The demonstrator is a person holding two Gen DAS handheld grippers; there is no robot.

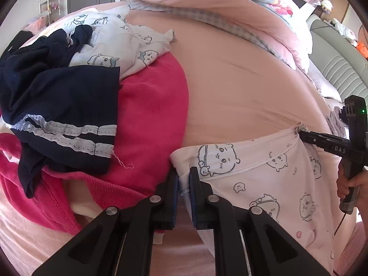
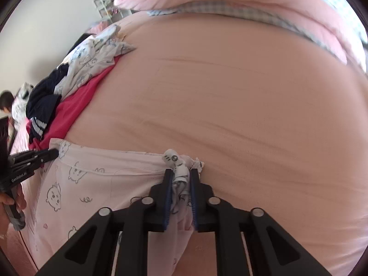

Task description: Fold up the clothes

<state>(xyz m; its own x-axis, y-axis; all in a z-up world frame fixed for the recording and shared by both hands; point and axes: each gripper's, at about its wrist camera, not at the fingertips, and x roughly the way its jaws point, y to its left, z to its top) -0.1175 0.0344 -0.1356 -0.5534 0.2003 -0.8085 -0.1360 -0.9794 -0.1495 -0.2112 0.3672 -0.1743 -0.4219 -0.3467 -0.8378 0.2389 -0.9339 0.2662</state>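
A pale pink garment printed with cartoon faces (image 1: 271,179) (image 2: 78,184) hangs stretched between my two grippers at the near edge of the bed. My left gripper (image 1: 183,175) is shut on its left top corner. My right gripper (image 2: 181,174) is shut on the bunched right top corner. In the left wrist view the right gripper (image 1: 301,133) shows at the right, pinching the cloth, with a hand (image 1: 349,184) on its handle. In the right wrist view the left gripper (image 2: 54,154) shows at the left edge.
A peach bed sheet (image 1: 241,87) (image 2: 218,96) spreads ahead. On its left lies a pile: a red garment (image 1: 151,124), a navy garment with white stripes (image 1: 64,105) and a white cartoon-print garment (image 1: 115,43). A pink quilt (image 1: 230,4) lies bunched at the far side. A grey headboard (image 1: 333,57) stands at the right.
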